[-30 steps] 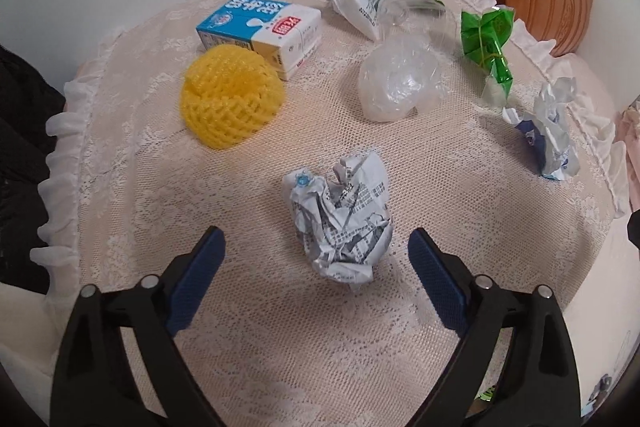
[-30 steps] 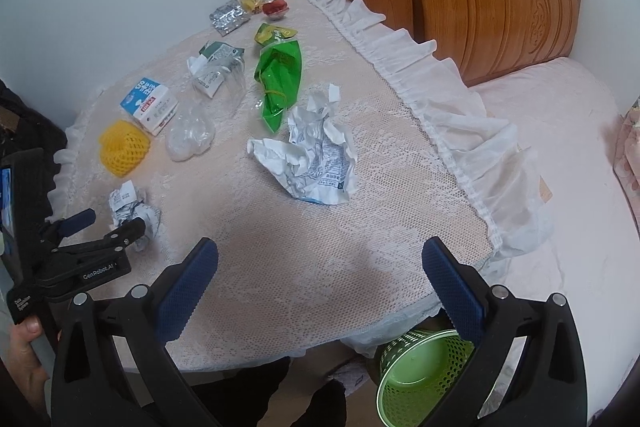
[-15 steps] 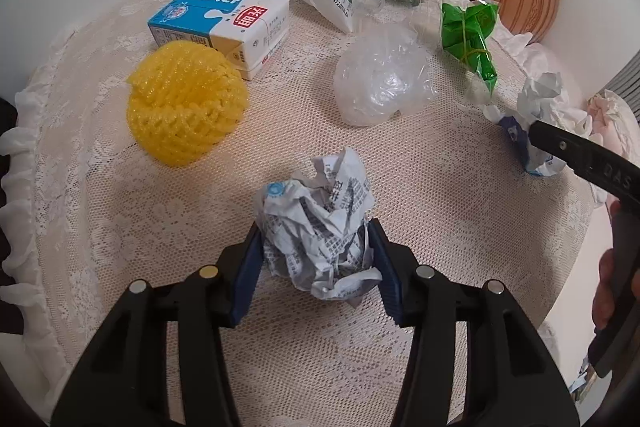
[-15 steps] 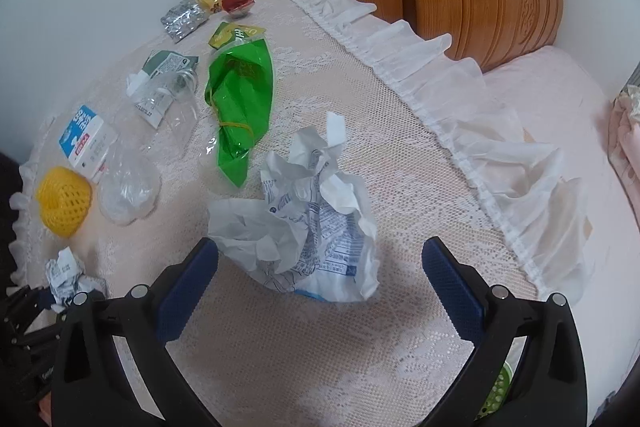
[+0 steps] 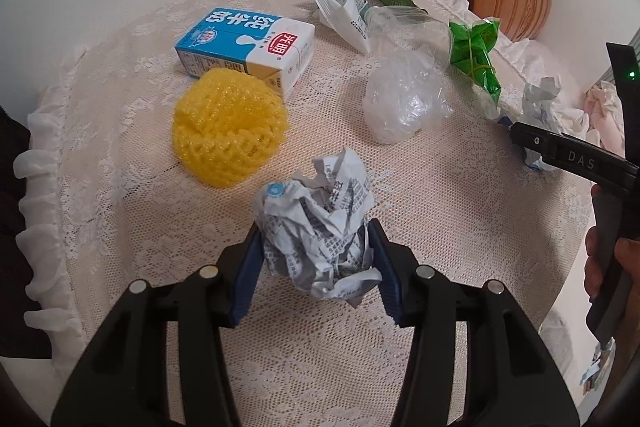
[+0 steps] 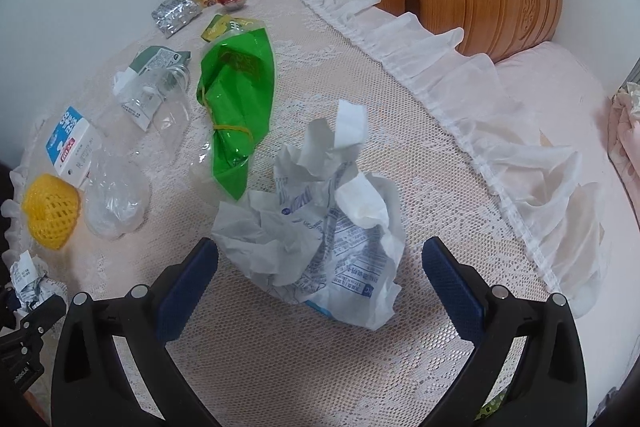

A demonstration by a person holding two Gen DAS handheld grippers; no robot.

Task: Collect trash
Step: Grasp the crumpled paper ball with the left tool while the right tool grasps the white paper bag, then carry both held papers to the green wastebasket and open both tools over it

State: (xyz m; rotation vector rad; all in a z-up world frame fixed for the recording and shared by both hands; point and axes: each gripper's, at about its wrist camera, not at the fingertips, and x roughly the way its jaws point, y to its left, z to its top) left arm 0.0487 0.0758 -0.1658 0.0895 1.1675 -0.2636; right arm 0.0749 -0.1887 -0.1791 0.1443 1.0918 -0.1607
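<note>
At the near left of the lace-covered table (image 5: 132, 211), the left gripper (image 5: 316, 259) is clenched on a crumpled printed paper ball (image 5: 320, 227), its blue pads pressing both sides. Further right, the right gripper (image 6: 320, 283) stands spread wide around a crumpled white wrapper (image 6: 320, 239), not touching it. The loose wrapper could slide or spring out if the jaws close on its thin upper flaps, and low pads might snag the lace.

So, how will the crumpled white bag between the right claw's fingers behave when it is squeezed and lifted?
The crumpled white bag looks thin and creased, so it probably collapses under the open right claw. It seems light. Loose flaps stick up, so part may slip out or dangle.
</note>
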